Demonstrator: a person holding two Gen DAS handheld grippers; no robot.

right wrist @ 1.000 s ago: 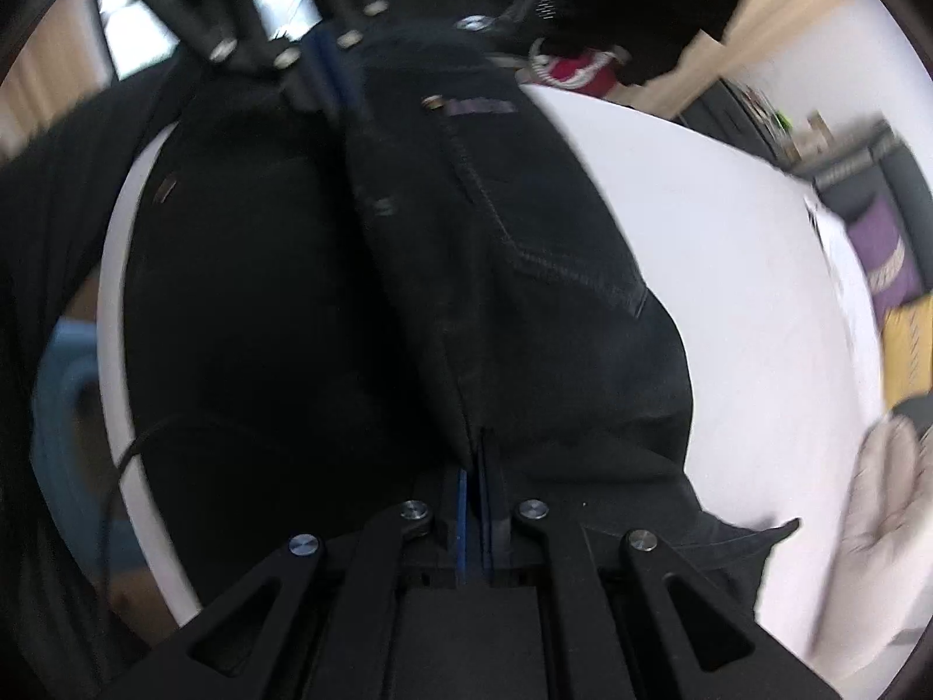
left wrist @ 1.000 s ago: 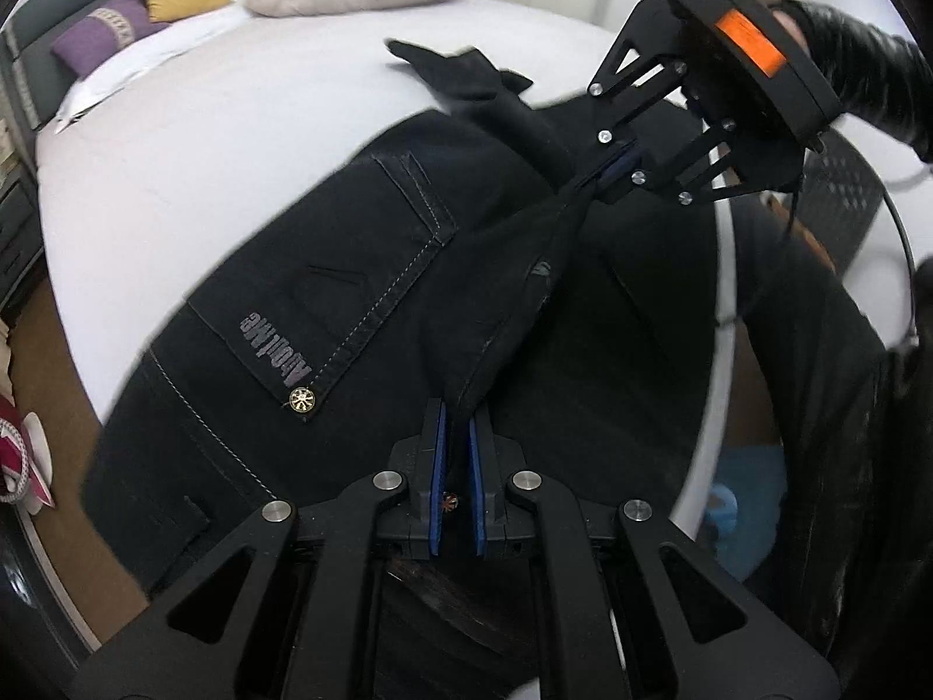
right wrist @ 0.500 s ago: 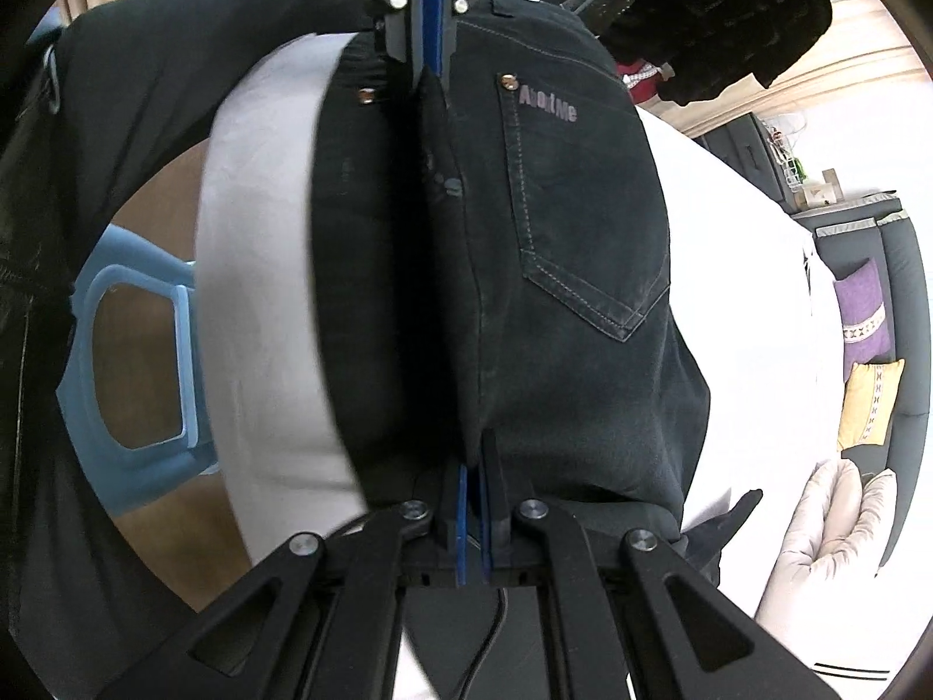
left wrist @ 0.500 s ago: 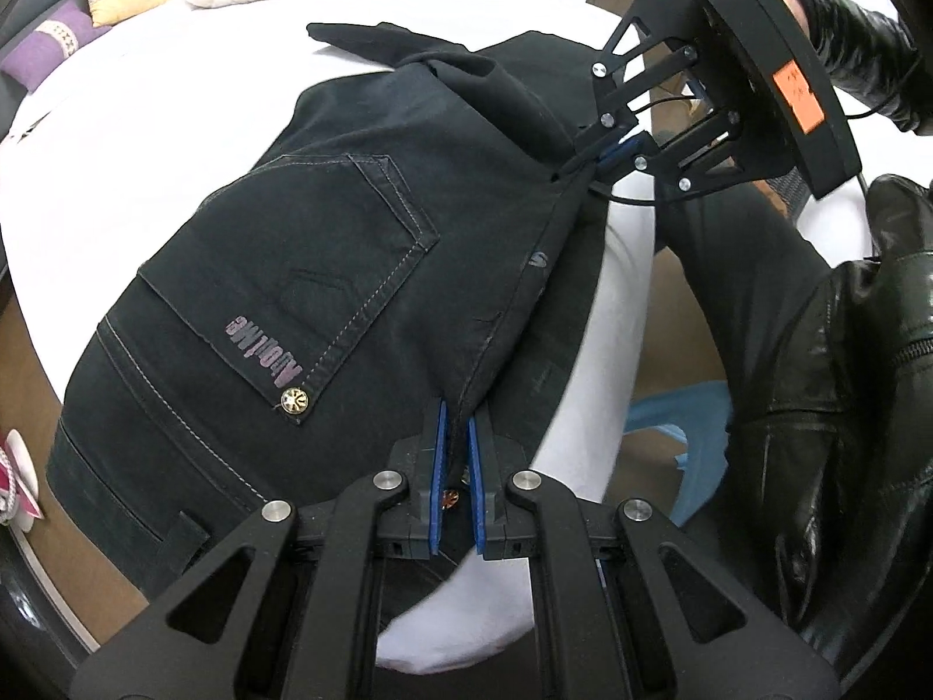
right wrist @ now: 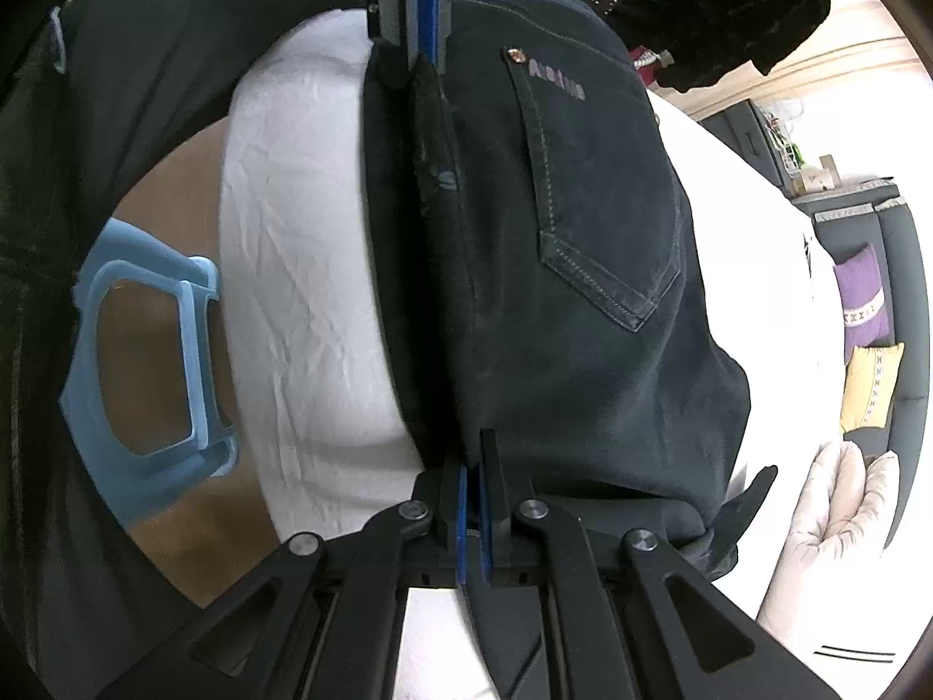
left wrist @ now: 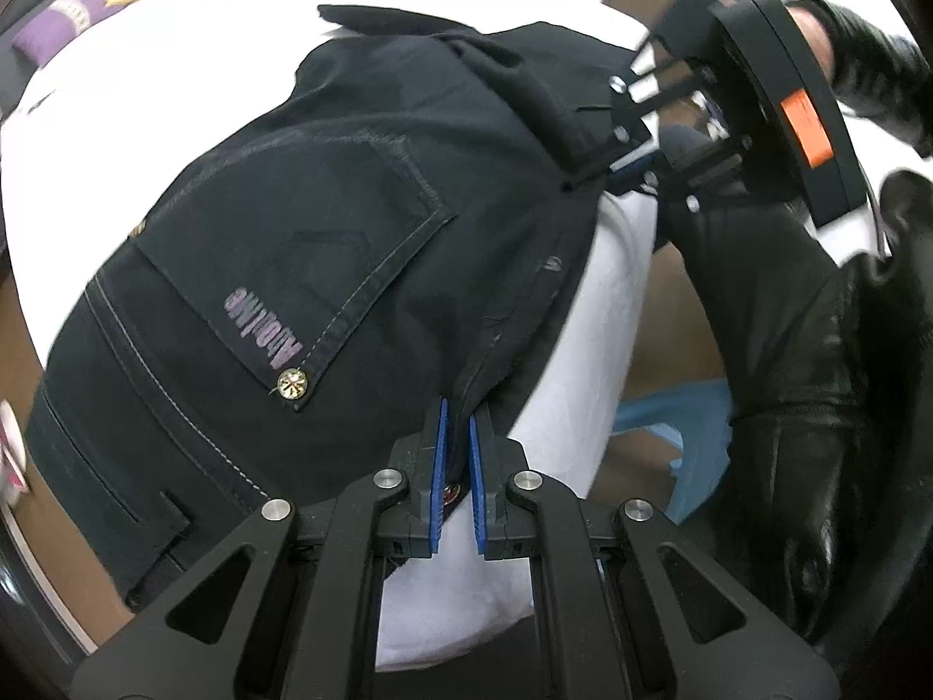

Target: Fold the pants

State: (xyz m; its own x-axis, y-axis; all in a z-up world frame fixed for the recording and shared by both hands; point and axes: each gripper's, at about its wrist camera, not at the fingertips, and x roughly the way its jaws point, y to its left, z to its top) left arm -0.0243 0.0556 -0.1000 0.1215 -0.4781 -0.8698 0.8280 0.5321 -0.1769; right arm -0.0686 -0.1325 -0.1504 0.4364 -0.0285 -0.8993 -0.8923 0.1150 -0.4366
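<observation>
The black denim pants (left wrist: 326, 245) look heavy and limp, likely to sag between holds, so the folded seam edge seems the best grip. Each gripper pinches that edge, left gripper (left wrist: 455, 466) and right gripper (right wrist: 473, 501). They lie seat-up on the white bed (right wrist: 303, 268), pocket stitching showing.

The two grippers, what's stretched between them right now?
In the right wrist view, the folded edge of the black pants runs straight from the right gripper to the left gripper, over the white bed.
</observation>
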